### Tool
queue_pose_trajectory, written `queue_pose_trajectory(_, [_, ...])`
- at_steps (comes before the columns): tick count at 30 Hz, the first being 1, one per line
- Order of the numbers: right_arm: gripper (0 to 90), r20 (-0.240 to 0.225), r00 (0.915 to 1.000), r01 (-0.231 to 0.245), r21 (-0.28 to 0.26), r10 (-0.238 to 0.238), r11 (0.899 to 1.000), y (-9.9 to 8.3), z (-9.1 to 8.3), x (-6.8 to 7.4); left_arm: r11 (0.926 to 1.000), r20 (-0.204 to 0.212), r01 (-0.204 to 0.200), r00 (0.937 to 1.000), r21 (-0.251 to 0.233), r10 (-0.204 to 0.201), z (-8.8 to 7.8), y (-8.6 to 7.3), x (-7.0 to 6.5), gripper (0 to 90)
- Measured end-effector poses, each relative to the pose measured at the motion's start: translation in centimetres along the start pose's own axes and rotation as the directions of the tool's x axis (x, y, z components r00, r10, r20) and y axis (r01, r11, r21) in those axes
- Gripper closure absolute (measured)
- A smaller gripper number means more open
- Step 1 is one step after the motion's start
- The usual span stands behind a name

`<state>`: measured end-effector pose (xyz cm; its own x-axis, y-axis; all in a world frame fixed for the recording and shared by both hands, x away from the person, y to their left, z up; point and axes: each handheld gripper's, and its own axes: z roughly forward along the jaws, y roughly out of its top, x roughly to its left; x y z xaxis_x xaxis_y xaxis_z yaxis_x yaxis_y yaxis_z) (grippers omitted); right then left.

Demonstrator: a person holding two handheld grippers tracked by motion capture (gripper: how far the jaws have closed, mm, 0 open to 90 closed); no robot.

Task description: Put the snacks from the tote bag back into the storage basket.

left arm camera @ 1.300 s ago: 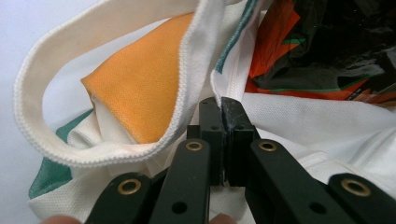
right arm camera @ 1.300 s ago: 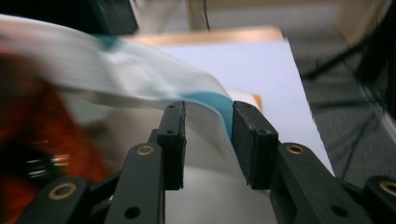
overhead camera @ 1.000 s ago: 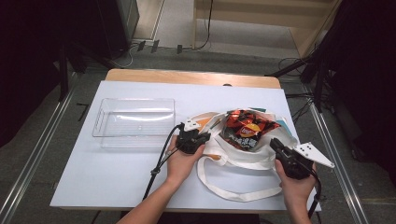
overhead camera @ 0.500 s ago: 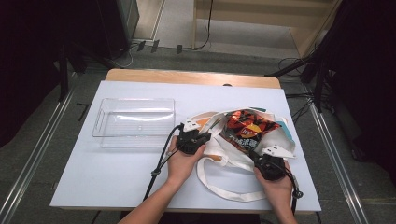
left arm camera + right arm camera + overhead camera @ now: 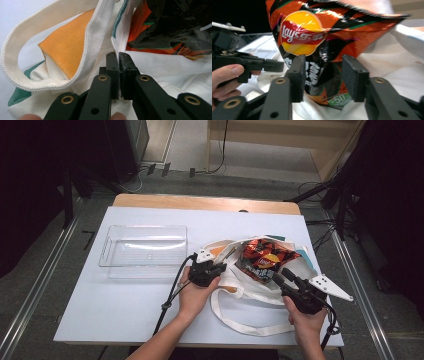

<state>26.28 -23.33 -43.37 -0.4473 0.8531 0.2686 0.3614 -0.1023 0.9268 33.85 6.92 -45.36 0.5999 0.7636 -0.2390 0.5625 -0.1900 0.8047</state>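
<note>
Your left tool [image 5: 117, 58] is clamped on the white rim of the canvas tote bag [image 5: 160, 67], pads pressed together with the cloth edge pinched between them; that grip looks meant to pin the bag's mouth in place so the bag cannot slide or fold shut while the other hand works. In the high view that tool [image 5: 216, 268] sits at the left edge of the bag's opening, just beside the orange patch. Your right tool [image 5: 323, 72] stands apart: its jaws have just been opening, and the lower end of the Lay's chip bag [image 5: 317, 37] now lies in the gap between them, the pads not pressing on it as far as the right gripper view lets you judge. That reads as lining up for a grasp on the packet. In the high view the chip bag [image 5: 262, 257] rests half inside the tote bag [image 5: 240, 287], its top sticking out toward the far side, with the loose handle looping toward you on the white tabletop [image 5: 130, 305]. The clear plastic tray [image 5: 144, 251] stands empty to the left, near the bag but apart, a likely place for the packet.
</note>
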Motion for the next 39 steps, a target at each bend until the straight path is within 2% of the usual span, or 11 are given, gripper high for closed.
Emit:
queue_pose_trajectory(3, [52.9, 0.017, 0.9985, -0.053, 0.023, 0.052, 0.998, 0.0, 1.1, 0.4, 1.0, -0.002, -0.005, 1.0, -0.002, 0.005, 0.0, 0.0, -0.1, 88.1])
queue_pose_trajectory(6, [63.8, 0.052, 0.9961, -0.074, 0.041, 0.071, 0.996, 0.0, 1.6, 0.5, 0.9999, -0.005, -0.01, 0.9999, -0.003, 0.01, 0.0, 0.0, -0.3, 88.2])
queue_pose_trajectory(7, [75.7, 0.039, 0.9959, -0.084, 0.049, 0.082, 0.995, -0.1, 1.9, 0.5, 0.9998, -0.002, -0.017, 0.9998, -0.003, 0.017, -0.1, 0.0, -0.3, 88.3])
queue_pose_trajectory(8, [75.7, 0.039, 0.9959, -0.084, 0.049, 0.082, 0.995, -0.1, 1.9, 0.5, 0.9998, -0.002, -0.017, 0.9998, -0.003, 0.017, -0.1, 0.0, -0.3, 88.2])
queue_pose_trajectory(10, [89.8, 0.064, 0.9971, -0.045, 0.064, 0.041, 0.997, -0.2, 2.4, 1.1, 0.9997, 0.003, -0.023, 0.9997, -0.004, 0.023, -0.1, -0.1, -0.3, 88.2])
queue_pose_trajectory(15, [90.0, 0.096, 0.9952, 0.015, 0.055, -0.02, 0.998, 0.2, 2.1, 1.8, 0.9995, 0.009, -0.028, 0.9996, -0.018, 0.028, -0.4, 0.0, -0.3, 87.0])
queue_pose_trajectory(20, [90.0, 0.088, 0.9953, 0.039, 0.003, -0.039, 0.999, 1.1, 1.2, 2.3, 0.9993, 0.01, -0.032, 0.9994, -0.02, 0.032, -0.5, 0.1, -0.3, 87.1])
queue_pose_trajectory(24, [90.0, 0.079, 0.9953, 0.06, -0.061, -0.055, 0.996, 2.1, 0.1, 2.9, 0.9976, -0.013, -0.069, 0.9975, 0.0, 0.069, -0.3, -0.2, -0.8, 87.0])
queue_pose_trajectory(28, [90.0, 0.075, 0.9958, 0.06, -0.099, -0.053, 0.993, 2.9, -0.7, 3.2, 0.9982, -0.017, -0.06, 0.9981, -0.002, 0.06, -0.2, -0.2, -0.9, 86.6])
queue_pose_trajectory(36, [90.0, 0.078, 0.9961, 0.053, -0.165, -0.04, 0.985, 4.2, -2.3, 3.7, 0.9923, 0.025, -0.059, 0.9977, -0.109, 0.062, -2.1, 0.7, -1.2, 71.2])
queue_pose_trajectory(39, [90.0, 0.083, 0.9957, 0.056, -0.17, -0.042, 0.984, 4.3, -2.5, 4.1, 0.9764, 0.07, -0.08, 0.993, -0.201, 0.095, -4.1, 1.7, -2.0, 66.4])
